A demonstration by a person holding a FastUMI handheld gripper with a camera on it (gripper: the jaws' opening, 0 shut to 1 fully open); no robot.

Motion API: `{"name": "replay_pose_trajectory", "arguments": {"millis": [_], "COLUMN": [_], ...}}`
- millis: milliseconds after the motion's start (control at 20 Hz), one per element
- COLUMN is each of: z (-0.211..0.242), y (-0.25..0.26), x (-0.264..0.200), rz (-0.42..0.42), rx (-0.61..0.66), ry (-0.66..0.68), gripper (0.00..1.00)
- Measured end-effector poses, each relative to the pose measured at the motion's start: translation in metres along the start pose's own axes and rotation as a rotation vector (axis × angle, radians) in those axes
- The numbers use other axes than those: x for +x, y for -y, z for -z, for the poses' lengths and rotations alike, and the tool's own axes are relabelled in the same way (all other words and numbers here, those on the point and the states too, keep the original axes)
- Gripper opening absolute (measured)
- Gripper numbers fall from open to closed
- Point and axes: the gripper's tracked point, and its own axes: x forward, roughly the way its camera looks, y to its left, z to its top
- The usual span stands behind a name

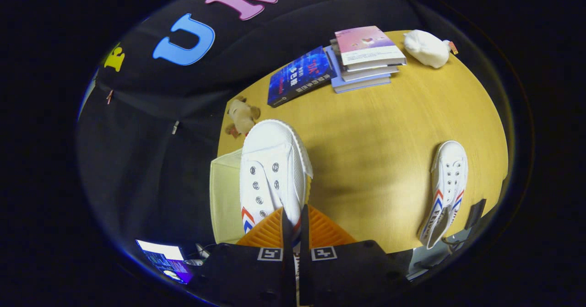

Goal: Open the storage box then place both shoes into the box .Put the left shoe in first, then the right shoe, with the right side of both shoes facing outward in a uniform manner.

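Observation:
My gripper (293,227) is shut on the side wall of a white canvas shoe (274,169) with red and blue stripes. I hold the shoe up above the table, toe pointing away from me. Just beneath and beside it lies a pale cream storage box (225,197) at the table's edge; I cannot tell whether its lid is open. A second white shoe (446,188) of the same kind lies on the yellow table (375,133) off to the other side, toe pointing away.
Beyond the fingers a dark blue book (300,76) and a stack of books (364,57) lie at the far edge. A white soft toy (426,47) sits next to the stack. A small beige plush toy (241,115) lies beyond the box. A lit screen (165,259) glows below the table.

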Motion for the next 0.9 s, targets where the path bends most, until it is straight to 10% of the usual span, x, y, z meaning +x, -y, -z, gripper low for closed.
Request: {"name": "replay_pose_trajectory", "arguments": {"millis": [900], "z": [0.067], "y": [-0.11], "x": [0.131], "rz": [0.033], "rx": [0.047], "ry": [-0.098], "gripper": [0.07]}}
